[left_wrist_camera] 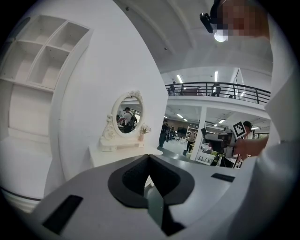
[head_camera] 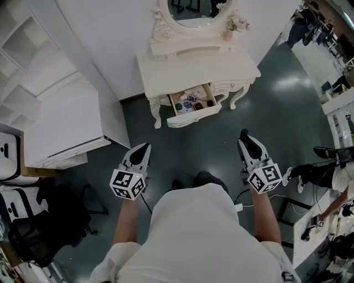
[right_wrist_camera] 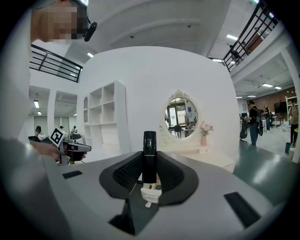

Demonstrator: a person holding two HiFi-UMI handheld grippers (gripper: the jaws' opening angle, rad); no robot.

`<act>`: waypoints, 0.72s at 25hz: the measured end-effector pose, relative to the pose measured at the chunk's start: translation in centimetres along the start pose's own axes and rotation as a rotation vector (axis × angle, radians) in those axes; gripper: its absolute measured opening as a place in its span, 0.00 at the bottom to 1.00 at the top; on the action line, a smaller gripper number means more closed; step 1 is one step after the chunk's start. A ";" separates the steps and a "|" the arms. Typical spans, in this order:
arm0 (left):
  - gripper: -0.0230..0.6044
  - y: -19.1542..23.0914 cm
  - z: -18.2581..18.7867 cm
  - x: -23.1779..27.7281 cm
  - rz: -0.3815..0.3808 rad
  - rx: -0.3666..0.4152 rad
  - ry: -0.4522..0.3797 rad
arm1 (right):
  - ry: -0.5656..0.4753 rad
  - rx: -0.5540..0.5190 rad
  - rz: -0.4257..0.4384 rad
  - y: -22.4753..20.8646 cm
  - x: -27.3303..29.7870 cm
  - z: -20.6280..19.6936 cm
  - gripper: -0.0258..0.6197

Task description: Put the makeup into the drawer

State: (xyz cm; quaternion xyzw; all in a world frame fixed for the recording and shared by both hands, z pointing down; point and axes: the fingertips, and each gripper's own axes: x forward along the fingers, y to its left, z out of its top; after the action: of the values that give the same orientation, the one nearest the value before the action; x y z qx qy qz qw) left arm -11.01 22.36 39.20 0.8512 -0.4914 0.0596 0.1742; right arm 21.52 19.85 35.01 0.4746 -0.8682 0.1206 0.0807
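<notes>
Your right gripper (head_camera: 245,138) is pinching a dark makeup tube (right_wrist_camera: 149,155). Its jaws are closed on the lower part of the tube from both sides. The tube stands upright between the jaws, so its long axis points up, and the upper half stays free above them.

Your left gripper (head_camera: 145,147) carries nothing. In the left gripper view its jaws are pressed together at the tips, with no thing between them.

The open drawer (head_camera: 193,118) is pulled out from the front of the white dressing table (head_camera: 182,66), under the oval mirror (head_camera: 193,14). Several small things already lie inside it. In the head view the drawer lies ahead of you, between the lines of the two grippers. From the right gripper it is forward and to the left, and well apart, with bare dark floor (head_camera: 221,160) between.

Both hands are about equally far from the drawer, but only the right one holds makeup, so I think the coming move belongs to it. It probably must go forward and toward the left until the tube is over the open drawer. Because the tube stands upright, you may need to lower or tilt it before the jaws let go.
</notes>
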 end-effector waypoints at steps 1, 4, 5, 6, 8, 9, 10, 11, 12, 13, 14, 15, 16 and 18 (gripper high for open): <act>0.06 0.2 0.0 0.0 0.002 -0.005 -0.003 | 0.003 -0.006 0.000 0.1 0.0 -0.1 0.21; 0.06 0.7 0.2 0.4 0.007 -0.014 -0.009 | 0.011 -0.015 -0.003 -0.2 0.3 -0.1 0.21; 0.06 0.7 0.3 0.6 0.008 -0.015 -0.009 | 0.012 -0.013 -0.003 -0.3 0.5 -0.1 0.21; 0.06 0.8 0.3 0.8 0.009 -0.017 -0.009 | 0.015 -0.011 -0.003 -0.5 0.7 -0.1 0.21; 0.06 0.9 0.5 1.1 0.013 -0.023 -0.008 | 0.021 -0.009 0.001 -0.7 1.1 -0.1 0.21; 0.06 1.0 0.5 1.3 0.015 -0.026 -0.007 | 0.024 -0.008 0.005 -0.9 1.4 -0.1 0.21; 0.06 1.0 0.6 1.6 0.019 -0.029 -0.007 | 0.026 -0.007 0.009 -1.2 1.8 -0.1 0.21; 0.06 1.1 0.7 1.9 0.022 -0.032 -0.007 | 0.028 -0.006 0.014 -1.5 2.3 -0.2 0.21; 0.06 1.2 0.8 2.3 0.026 -0.035 -0.007 | 0.030 -0.005 0.019 -1.8 2.9 -0.1 0.21; 0.06 1.3 1.0 2.7 0.030 -0.039 -0.006 | 0.033 -0.004 0.024 -2.1 3.5 -0.1 0.21; 0.06 1.5 1.1 3.1 0.035 -0.042 -0.003 | 0.035 -0.002 0.031 -2.4 4.2 0.0 0.21; 0.06 1.6 1.2 3.5 0.040 -0.044 0.000 | 0.038 -0.002 0.038 -2.7 4.9 0.0 0.21; 0.06 1.8 1.3 3.9 0.044 -0.044 0.004 | 0.041 -0.003 0.045 -3.0 5.5 0.1 0.21; 0.06 2.2 1.4 4.9 0.052 -0.043 0.012 | 0.047 -0.009 0.059 -3.5 6.8 0.2 0.21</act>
State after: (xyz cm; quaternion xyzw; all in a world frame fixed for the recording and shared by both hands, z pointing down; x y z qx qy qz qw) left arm -10.52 16.88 39.78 0.8337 -0.5137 0.0587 0.1939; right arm 20.85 12.48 37.06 0.4454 -0.8802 0.1301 0.0996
